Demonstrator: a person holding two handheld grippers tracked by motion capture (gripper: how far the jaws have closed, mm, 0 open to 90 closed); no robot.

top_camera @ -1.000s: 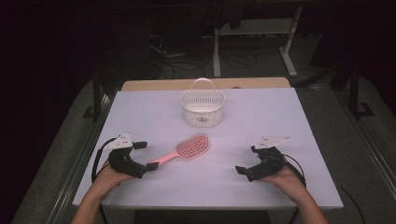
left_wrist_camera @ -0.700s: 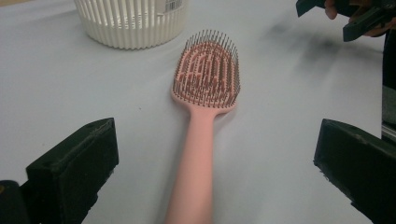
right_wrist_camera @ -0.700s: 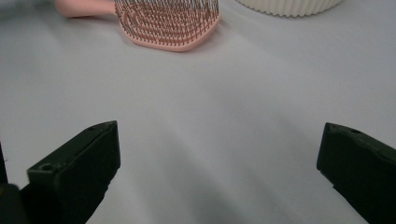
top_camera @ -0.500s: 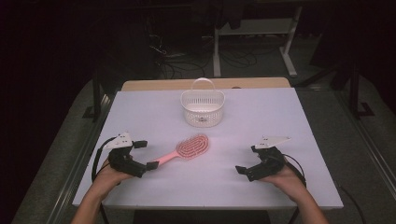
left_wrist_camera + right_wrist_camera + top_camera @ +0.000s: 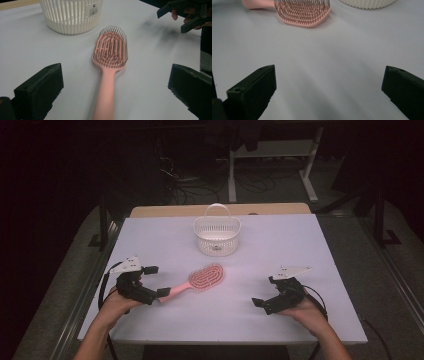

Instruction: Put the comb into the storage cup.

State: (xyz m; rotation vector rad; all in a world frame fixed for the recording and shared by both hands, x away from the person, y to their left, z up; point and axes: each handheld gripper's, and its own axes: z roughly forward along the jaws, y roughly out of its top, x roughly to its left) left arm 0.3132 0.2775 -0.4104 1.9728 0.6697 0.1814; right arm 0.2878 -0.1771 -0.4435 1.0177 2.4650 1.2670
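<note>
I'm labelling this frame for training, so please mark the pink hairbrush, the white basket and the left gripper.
pink hairbrush (image 5: 111,47), left gripper view, on the bristle head.
white basket (image 5: 217,237), high view, on its slatted front wall.
left gripper (image 5: 154,281), high view, between its open jaws.

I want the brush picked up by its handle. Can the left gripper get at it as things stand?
Probably yes. The left gripper is open, and the brush handle runs straight between its jaws on the bare table, with nothing in between.
</note>
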